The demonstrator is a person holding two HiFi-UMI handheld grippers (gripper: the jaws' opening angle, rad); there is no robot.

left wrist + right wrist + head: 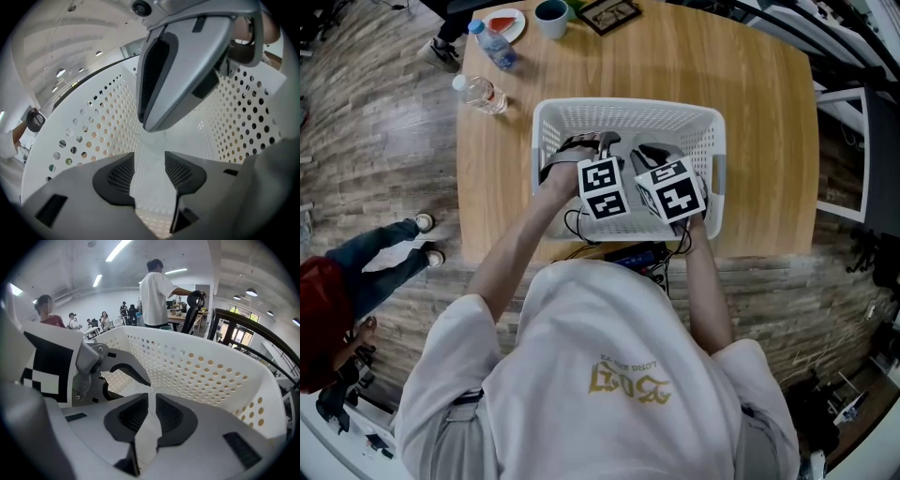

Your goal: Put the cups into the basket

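White basket (628, 114) floor largely behind left gripper (598, 145), right gripper (649, 155)

gold print (630, 382) on white shirt (572, 328), upside down, illegible

light wooden table (750, 141) on grey-brown plank floor (366, 141), strip lights (117, 249) across white ceiling (187, 254)

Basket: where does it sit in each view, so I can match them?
Head view: white basket at frame centre, left gripper reaching into it.
Left gripper view: its perforated walls fill the frame behind the jaws.
Right gripper view: its wall curves across centre and right.
Shared landmark: the left gripper, at left in the right gripper view.
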